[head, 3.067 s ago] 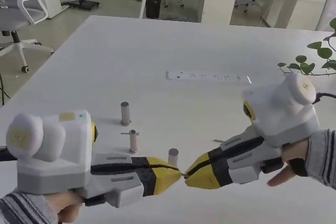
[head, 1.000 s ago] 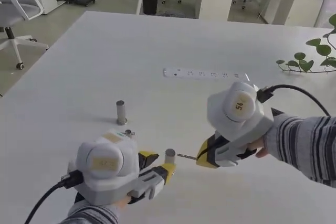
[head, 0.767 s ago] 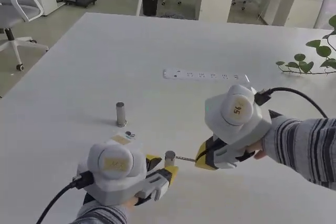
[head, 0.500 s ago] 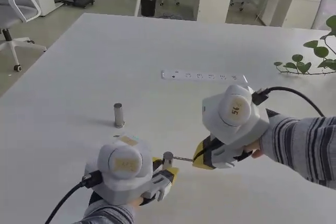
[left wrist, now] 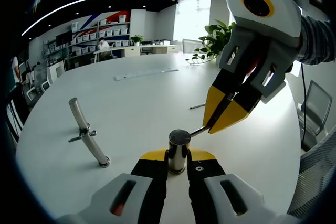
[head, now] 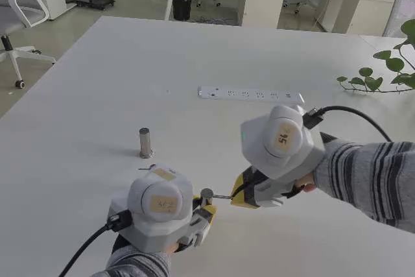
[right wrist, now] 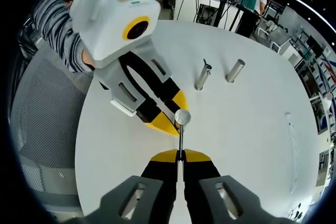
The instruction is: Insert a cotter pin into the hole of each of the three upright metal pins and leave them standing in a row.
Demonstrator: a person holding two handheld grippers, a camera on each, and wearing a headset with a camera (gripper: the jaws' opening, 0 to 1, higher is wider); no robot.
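White office workbench (head: 259, 50). Three short grey steel upright pins, three thin wire cotter pins. Middle pin (right wrist: 202, 75) done, cotter through it. Near pin (left wrist: 178, 148), by the front edge, is clamped in the left gripper (left wrist: 178, 157). The right gripper (right wrist: 180, 156) pinches the second cotter pin (right wrist: 180, 137), tip at the hole. Far pin (head: 144, 143) bare; spare cotter pin (left wrist: 198, 106) lies loose.

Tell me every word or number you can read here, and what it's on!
"56", seen upside down so it looks like "95", slightly blurry: round sticker on the right hand-held gripper.
Pale label on the left hand-held gripper: digits too blurred to read.
Power strip: nothing readable.
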